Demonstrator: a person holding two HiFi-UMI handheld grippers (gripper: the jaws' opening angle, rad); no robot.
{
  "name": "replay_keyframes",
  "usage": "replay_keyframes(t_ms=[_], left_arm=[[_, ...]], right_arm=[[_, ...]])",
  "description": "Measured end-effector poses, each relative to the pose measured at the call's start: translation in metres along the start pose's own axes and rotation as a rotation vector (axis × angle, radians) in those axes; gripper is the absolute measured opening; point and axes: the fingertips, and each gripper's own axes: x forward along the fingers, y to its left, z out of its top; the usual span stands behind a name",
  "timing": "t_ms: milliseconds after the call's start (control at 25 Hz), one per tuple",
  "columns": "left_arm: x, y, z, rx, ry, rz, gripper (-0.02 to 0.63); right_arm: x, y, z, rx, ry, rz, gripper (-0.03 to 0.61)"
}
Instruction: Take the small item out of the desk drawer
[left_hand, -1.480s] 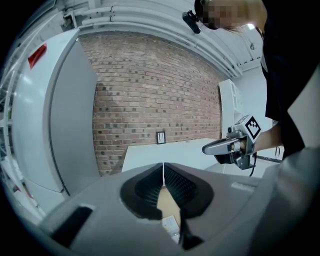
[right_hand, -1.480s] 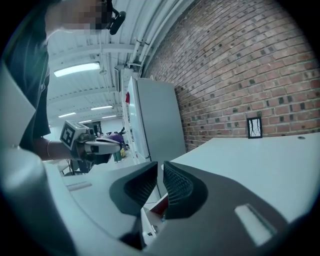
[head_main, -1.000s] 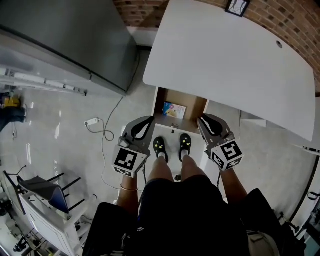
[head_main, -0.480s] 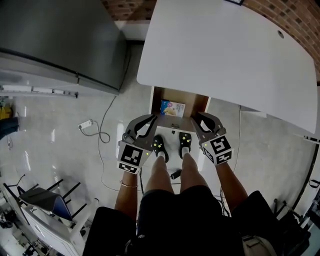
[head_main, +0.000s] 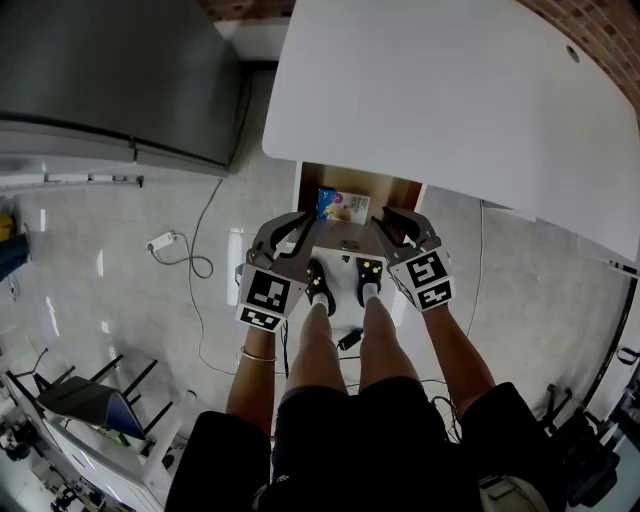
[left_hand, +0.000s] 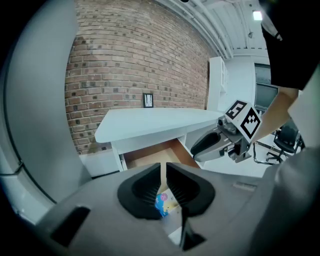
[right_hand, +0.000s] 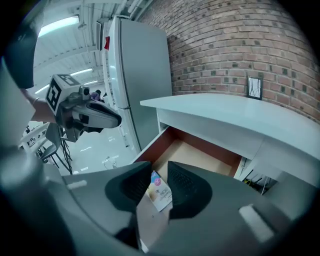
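Person stands at the white bench (head_main: 450, 100) w/ tongs in each hand, both held low over the open drawer (head_main: 398, 192), tips pointing into it.

Left tongs (head_main: 294, 226): jaws only a thin slit apart, have just been opening, nothing between the pads. Right tongs (head_main: 392, 218): gap clearly wider, also just been opening, pads not on anything either. So both empty atm.

The small item (head_main: 343, 206) is a colourful packet lying flat on the drawer's wooden floor, left of centre in the head view, apart from both tongs. Print on it is too small to read, so can't tell what it is exactly. In the left gripper view only a blue/yellow sliver of it shows thru the slit, the rest is behind the jaws. The right gripper view gives more of it, but its lower edge is covered by the tongs' own body.

Other hidden bits: the back of the drawer runs under the bench top, so can't tell how deep it goes. The drawer's front corners sit behind the tongs in the head view. A tall grey cabinet (head_main: 120, 80) is cut off at the top-left, and a cable (head_main: 195, 255) trails on the floor near it. There's a small framed thing (left_hand: 148, 100) by the brick wall (left_hand: 125, 60), contents too tiny to make out.
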Motion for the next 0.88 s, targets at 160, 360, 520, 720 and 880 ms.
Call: replay_keyframes(t_ms=[160,360,520,720,880], left_arm=[[0.017,0.002,-0.010,0.010,0.026,-0.018,0.028],[0.034,0.006,-0.025,0.005,0.054,-0.030,0.029],[0.046,0.010,-0.039,0.007,0.083,-0.037,0.034],[0.057,0.012,-0.054,0.038,0.130,-0.061,0.041],[0.063,0.016,-0.061,0.046,0.150,-0.064,0.043]], right_arm=[[0.021,-0.004,-0.013,-0.018,0.045,0.005,0.117],[0.045,-0.007,-0.032,-0.037,0.111,0.014,0.121],[0.063,-0.007,-0.053,-0.066,0.179,0.026,0.124],[0.084,-0.012,-0.072,-0.098,0.257,0.042,0.144],[0.098,-0.015,-0.085,-0.118,0.311,0.056,0.152]])
